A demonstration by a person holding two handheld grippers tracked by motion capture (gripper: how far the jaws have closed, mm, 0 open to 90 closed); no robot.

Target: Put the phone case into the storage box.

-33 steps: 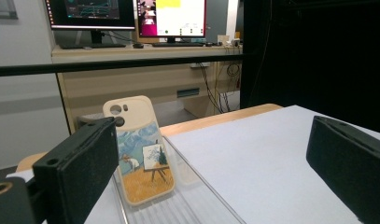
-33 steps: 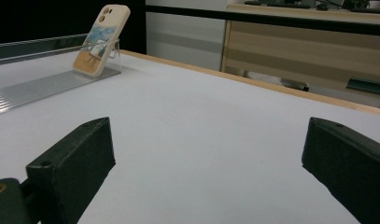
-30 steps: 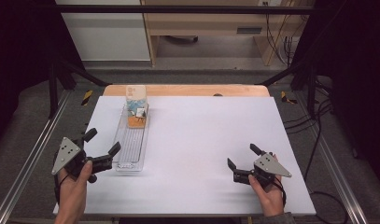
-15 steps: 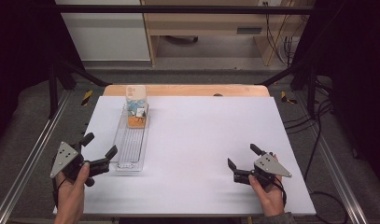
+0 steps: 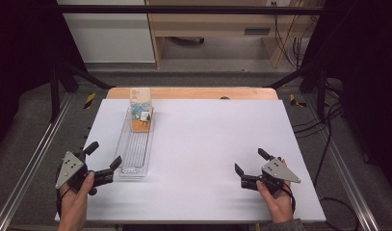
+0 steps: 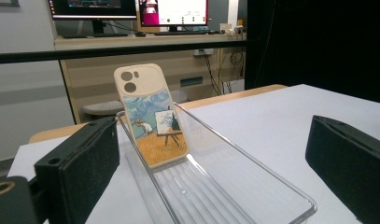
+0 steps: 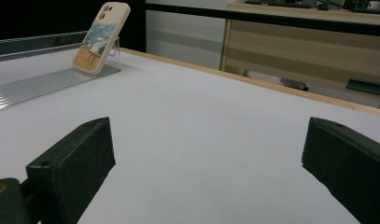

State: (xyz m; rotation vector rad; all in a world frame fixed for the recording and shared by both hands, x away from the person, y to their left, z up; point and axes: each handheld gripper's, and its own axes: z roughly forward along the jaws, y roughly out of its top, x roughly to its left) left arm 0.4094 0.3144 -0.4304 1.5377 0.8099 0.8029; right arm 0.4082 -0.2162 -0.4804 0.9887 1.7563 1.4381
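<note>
Covering desk [image 5: 222,144]: white sheet | 10 o'clock: clear tray [image 5: 134,147], phone case [image 5: 140,109] leaning at its far end | left gripper [image 5: 103,161] jaws apart, beside tray | right gripper [image 5: 250,163] jaws apart, empty

We are counting one clear plastic tray [image 5: 136,153] lying on one white table [image 5: 213,144], and one phone case [image 5: 140,109] leaning inside that tray. We are holding two grippers, a left gripper [image 5: 103,159] and a right gripper [image 5: 251,163], each showing two black jaws standing wide apart. We are also seeing two monitors [image 6: 131,9] glowing behind the table.
</note>
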